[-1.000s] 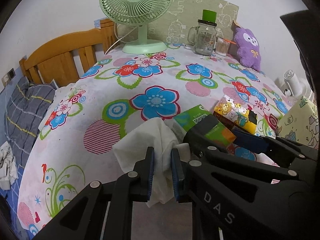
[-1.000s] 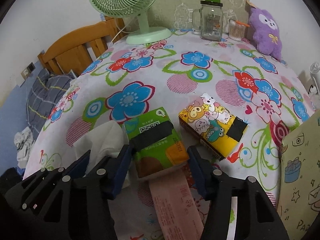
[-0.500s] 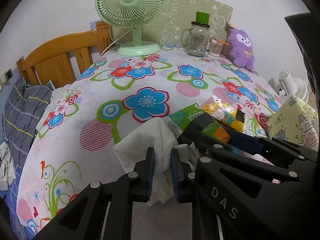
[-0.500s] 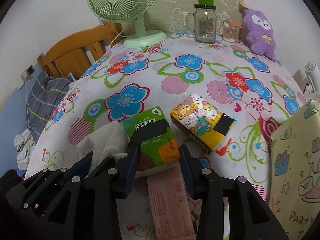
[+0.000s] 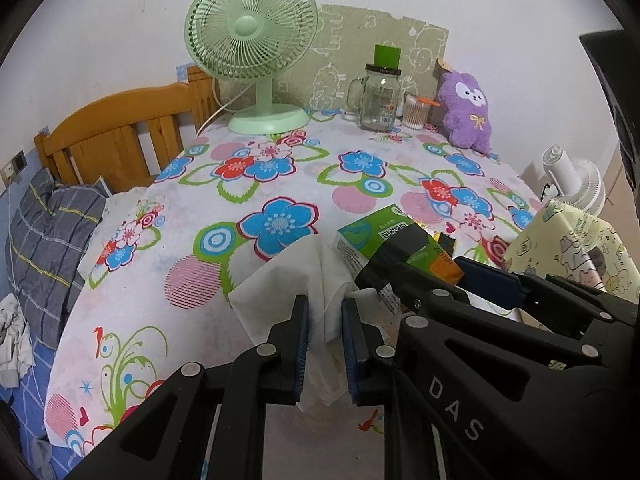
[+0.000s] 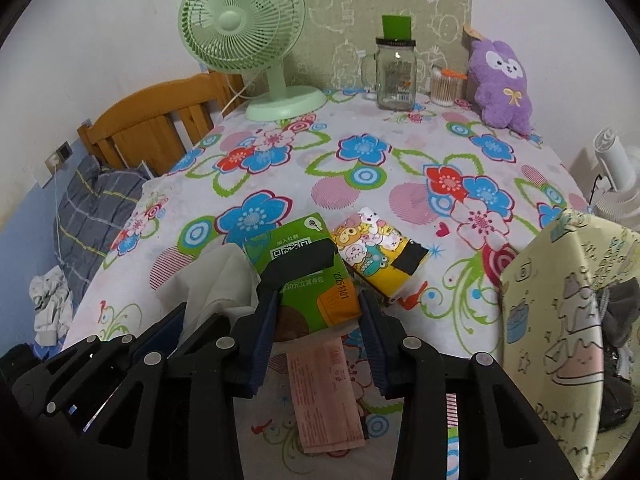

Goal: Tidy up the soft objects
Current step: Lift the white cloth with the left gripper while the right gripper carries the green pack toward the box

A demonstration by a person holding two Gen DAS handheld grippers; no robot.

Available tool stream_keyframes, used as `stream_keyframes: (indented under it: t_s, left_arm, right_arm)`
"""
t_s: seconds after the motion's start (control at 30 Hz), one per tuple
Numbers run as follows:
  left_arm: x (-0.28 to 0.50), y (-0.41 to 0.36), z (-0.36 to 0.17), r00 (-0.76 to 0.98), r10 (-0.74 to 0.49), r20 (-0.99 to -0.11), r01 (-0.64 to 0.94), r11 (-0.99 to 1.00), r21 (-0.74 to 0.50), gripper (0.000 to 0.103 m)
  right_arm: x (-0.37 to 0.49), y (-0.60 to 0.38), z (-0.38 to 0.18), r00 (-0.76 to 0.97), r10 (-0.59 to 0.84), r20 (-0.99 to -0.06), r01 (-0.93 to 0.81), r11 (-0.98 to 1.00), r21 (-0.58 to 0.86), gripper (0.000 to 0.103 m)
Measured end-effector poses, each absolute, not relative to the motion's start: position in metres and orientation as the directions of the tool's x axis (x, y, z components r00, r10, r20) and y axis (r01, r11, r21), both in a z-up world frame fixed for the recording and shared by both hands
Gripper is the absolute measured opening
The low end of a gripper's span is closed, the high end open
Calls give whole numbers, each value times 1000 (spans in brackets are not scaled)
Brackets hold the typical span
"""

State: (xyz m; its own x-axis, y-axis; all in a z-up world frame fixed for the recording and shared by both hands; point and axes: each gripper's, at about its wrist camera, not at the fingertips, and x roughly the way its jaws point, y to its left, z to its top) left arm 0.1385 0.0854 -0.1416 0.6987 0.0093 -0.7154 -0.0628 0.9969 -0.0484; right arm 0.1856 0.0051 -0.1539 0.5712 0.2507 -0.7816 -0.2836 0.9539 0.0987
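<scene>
Both grippers have risen, lifting the green tissue pack (image 6: 304, 276) off the flowered table (image 6: 360, 148). Angled steeply down, the right gripper (image 6: 318, 320) squeezes the pack while the left gripper (image 5: 324, 334) pinches its white tissue (image 5: 292, 284). Pulling apart could tear the sheet or slip the soft pack free.

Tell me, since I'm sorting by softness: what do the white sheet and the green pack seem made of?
White sheet: probably tissue paper or thin nonwoven, matte; it drapes and creases limply. Green pack: seemingly glossy printed plastic film over soft tissues; it shines faintly and dents where gripped.
</scene>
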Motion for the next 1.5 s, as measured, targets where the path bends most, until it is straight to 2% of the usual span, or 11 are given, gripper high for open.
stream_keyframes:
  t_s: [1.5]
  left_arm:
    - [90, 49, -53, 818, -10, -574, -21, 999, -48, 14]
  right_arm:
    - [121, -37, -46, 733, 259, -629, -274, 959, 75, 44]
